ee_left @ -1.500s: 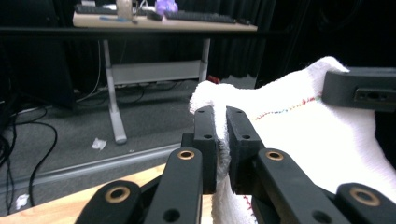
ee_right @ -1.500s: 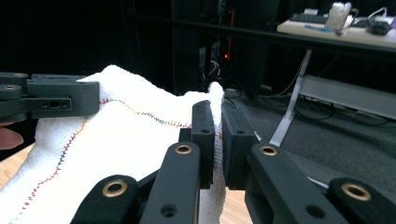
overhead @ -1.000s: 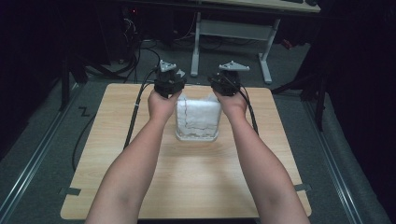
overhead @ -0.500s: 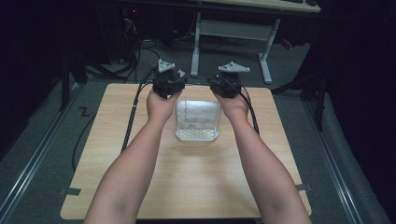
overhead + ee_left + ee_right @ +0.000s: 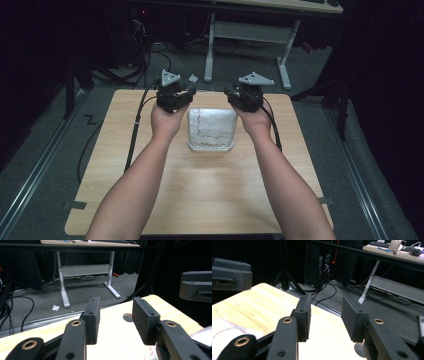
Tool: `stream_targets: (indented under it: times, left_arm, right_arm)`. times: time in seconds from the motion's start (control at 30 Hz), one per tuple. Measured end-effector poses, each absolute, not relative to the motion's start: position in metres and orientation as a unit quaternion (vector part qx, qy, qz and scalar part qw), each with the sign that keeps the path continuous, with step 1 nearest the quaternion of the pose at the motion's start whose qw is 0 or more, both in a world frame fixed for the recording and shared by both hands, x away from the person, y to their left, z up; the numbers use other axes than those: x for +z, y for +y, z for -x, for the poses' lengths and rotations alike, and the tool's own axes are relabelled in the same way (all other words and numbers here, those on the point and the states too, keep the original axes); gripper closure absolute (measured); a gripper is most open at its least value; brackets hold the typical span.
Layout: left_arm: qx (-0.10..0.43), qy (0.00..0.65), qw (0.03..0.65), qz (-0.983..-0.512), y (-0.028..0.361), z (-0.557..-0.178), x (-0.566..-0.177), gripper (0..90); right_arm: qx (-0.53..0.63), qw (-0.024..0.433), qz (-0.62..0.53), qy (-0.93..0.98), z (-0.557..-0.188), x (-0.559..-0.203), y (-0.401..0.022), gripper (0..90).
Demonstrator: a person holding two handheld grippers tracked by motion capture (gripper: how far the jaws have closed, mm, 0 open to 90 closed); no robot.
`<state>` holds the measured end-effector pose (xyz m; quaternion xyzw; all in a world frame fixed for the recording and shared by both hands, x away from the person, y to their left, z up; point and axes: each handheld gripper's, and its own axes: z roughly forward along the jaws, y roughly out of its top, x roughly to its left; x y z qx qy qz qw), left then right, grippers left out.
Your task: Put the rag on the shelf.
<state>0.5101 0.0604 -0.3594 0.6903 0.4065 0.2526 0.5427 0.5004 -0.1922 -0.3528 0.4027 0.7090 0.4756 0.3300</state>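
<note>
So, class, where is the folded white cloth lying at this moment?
In the high view the folded white cloth lies on the wooden table, toward its far edge, between the left gripper and right gripper.

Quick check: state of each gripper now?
Left gripper: open, fingers just been opening, nothing between them.
Right gripper: open, just been opening, empty; folded white cloth lies between both hands.

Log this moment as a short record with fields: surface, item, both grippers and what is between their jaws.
surface: light wooden table
item: folded white cloth with a red stitched line, lying flat at the table's middle
left gripper: jaws just been opening, nothing between them, left of the cloth's far corner
right gripper: jaws just been opening, nothing between them, right of the cloth's far corner
</note>
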Motion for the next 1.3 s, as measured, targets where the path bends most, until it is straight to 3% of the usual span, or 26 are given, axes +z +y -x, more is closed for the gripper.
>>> stream_targets:
  times: [0.33,0.87,1.13,1.3]
  left_arm:
    - [0.270,0.377,0.540,-0.703,0.072,-0.481,-0.356,55.6]
    - [0.240,0.378,0.536,-0.716,0.097,-0.436,-0.389,50.8]
    - [0.220,0.375,0.520,-0.735,0.102,-0.413,-0.431,50.5]
    - [0.189,0.373,0.477,-0.773,0.104,-0.398,-0.478,49.3]
  right_arm:
    - [0.478,0.331,-0.394,0.712,-0.472,-0.353,-0.203,57.2]
    - [0.457,0.332,-0.379,0.733,-0.423,-0.381,-0.207,50.9]
    - [0.429,0.323,-0.387,0.750,-0.408,-0.418,-0.212,49.7]
    - [0.419,0.301,-0.399,0.758,-0.394,-0.452,-0.216,49.0]
